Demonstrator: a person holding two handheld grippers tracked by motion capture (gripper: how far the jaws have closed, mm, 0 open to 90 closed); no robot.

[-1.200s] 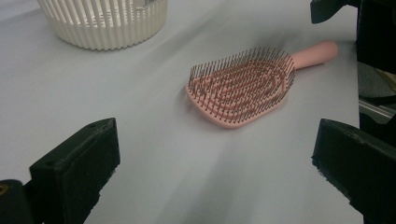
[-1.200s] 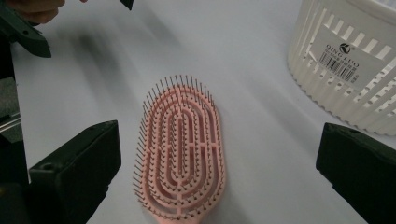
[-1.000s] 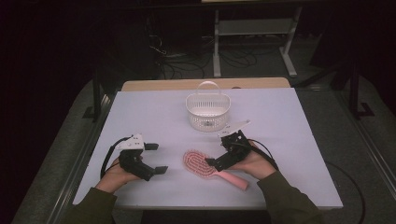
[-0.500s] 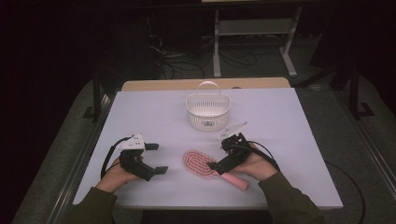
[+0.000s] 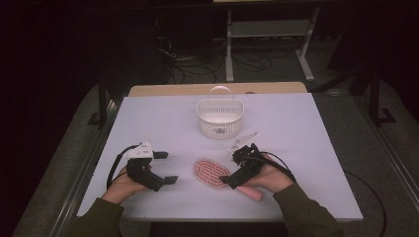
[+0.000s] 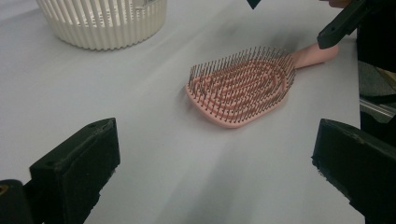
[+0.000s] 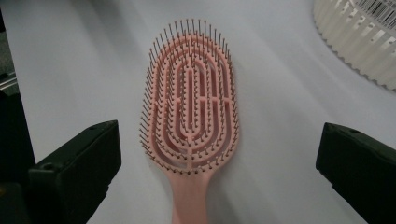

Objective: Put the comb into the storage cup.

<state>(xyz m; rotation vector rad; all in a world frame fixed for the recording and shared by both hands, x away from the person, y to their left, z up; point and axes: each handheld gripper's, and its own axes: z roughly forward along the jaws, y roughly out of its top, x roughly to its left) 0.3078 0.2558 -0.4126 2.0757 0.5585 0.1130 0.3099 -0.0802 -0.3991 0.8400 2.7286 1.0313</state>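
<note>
Pink hairbrush (image 7: 189,116) lies bristles-up on the white table (image 5: 306,128) near the slatted basket (image 5: 220,117), right gripper (image 5: 236,173) over its handle w/ jaws wide apart, left gripper (image 5: 160,168) likewise spread, holding nothing — risk: closing too high, pads may slip off the handle & skid the brush.

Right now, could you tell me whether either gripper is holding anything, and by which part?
Nothing is held. Both grippers are open; the right gripper is over the hairbrush handle, its jaws wide apart.
</note>
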